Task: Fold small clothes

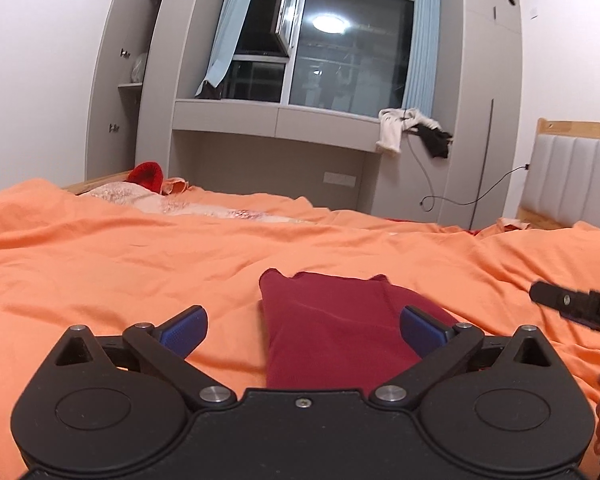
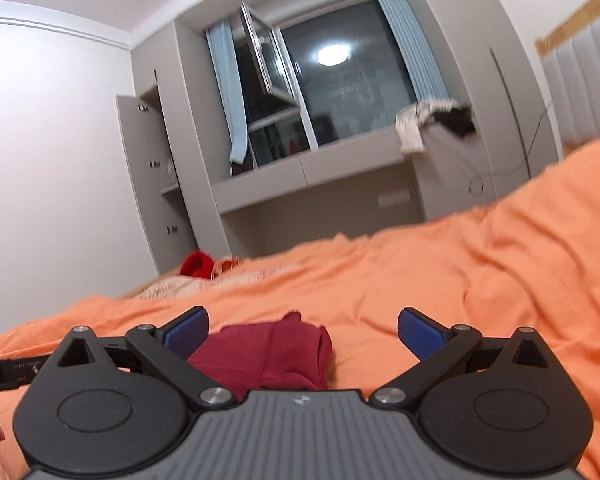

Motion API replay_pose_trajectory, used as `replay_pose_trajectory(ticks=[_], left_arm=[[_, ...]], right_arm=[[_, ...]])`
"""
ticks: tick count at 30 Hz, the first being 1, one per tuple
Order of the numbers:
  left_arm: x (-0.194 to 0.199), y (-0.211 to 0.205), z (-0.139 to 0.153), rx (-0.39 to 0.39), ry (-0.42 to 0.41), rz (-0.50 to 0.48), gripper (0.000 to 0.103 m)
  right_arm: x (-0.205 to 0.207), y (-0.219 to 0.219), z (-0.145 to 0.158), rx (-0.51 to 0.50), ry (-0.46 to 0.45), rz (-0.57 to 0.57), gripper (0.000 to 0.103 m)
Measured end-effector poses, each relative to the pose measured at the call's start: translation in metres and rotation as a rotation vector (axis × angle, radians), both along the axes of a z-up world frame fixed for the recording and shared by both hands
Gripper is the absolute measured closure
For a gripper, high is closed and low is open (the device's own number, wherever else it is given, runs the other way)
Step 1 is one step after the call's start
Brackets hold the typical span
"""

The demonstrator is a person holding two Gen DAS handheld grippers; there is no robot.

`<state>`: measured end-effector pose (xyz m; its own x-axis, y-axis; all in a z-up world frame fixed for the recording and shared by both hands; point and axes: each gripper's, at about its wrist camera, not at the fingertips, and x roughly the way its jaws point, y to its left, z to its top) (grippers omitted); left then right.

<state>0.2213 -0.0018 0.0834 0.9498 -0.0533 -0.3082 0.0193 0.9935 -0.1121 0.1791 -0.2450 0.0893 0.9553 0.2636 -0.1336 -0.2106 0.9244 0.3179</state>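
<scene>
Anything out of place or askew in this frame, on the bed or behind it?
On the bed, no: the folded maroon garment lies flat. Behind it, white and black clothes hang untidily off the window ledge, and a wardrobe door stands open.

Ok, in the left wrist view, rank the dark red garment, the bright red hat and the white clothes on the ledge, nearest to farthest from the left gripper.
1. Dark red garment, just ahead of the left gripper.
2. Bright red hat, far left of bed.
3. White clothes, ledge under window.

Loads of open orange duvet (image 1: pixel 100 264) ahead of my left claw (image 1: pixel 304 330) and off to its left. Only the folded maroon garment (image 1: pixel 332 320) under it, right claw (image 1: pixel 572 304) close alongside.
</scene>
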Motion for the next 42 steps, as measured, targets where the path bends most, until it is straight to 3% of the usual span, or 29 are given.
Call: replay_pose_trajectory(ticks=[12,20,30,36,42], left_arm=[[-0.090,-0.003,-0.003,-0.007,-0.066,0.026,0.001],[-0.136,-0.002,-0.019,0.078,-0.075,0.029,0.001],[-0.165,-0.001,-0.038,0.125,-0.119,0.038,0.001],[-0.164,0.001,-0.052,0.119,-0.071,0.035,0.001],[-0.164,0.005,-0.053,0.107,-0.074,0.042,0.001]], right_arm=[[-0.109,0.014,-0.003,-0.103,-0.157,-0.051,0.000],[-0.157,0.032,-0.013,-0.143,-0.169,-0.061,0.000],[-0.178,0.043,-0.027,-0.180,-0.140,-0.063,0.000],[-0.177,0.051,-0.031,-0.203,-0.119,-0.052,0.000],[-0.176,0.054,-0.035,-0.220,-0.110,-0.046,0.000]])
